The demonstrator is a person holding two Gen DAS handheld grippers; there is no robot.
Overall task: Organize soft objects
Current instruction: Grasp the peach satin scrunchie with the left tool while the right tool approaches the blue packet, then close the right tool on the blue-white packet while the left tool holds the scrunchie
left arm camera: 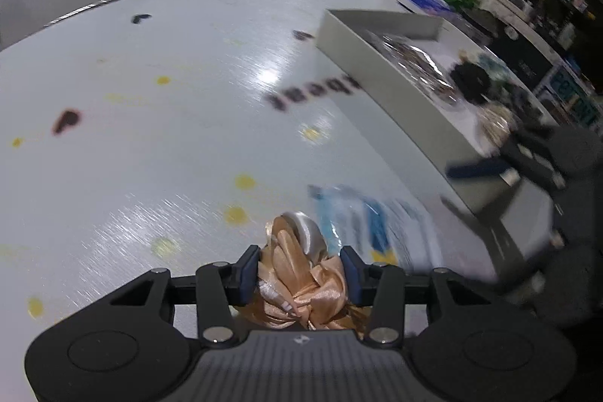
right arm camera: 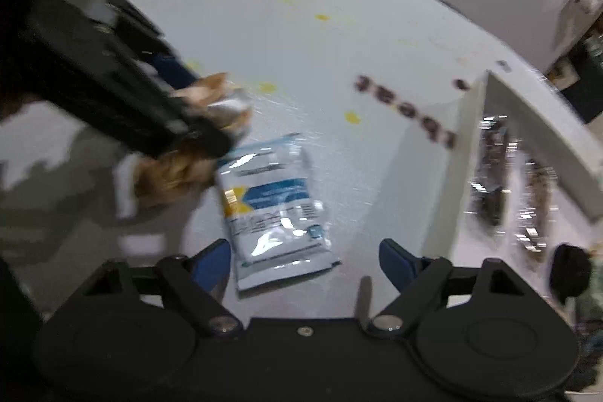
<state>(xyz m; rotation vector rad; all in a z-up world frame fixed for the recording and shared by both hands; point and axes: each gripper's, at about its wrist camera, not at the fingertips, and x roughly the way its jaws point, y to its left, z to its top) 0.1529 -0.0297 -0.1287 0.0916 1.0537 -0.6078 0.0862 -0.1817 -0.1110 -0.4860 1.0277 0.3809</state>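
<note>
1. Left wrist view: the left hand-held gripper is clenched on a peach satin bow, lifted above the counter.
2. Just ahead and right of it lies a white-and-blue packet, flat, its long axis running away from the right hand-held gripper.
3. That gripper, jaws spread and empty, is nearer the packet; the grey tray stands to its right.

One bundle of peach satin ribbon. One flat white plastic pouch with blue and yellow print. One open grey rectangular box. Two clear crinkly packets of dark contents inside it. Two black claws with blue pads: left claw, right claw. One white table.
</note>
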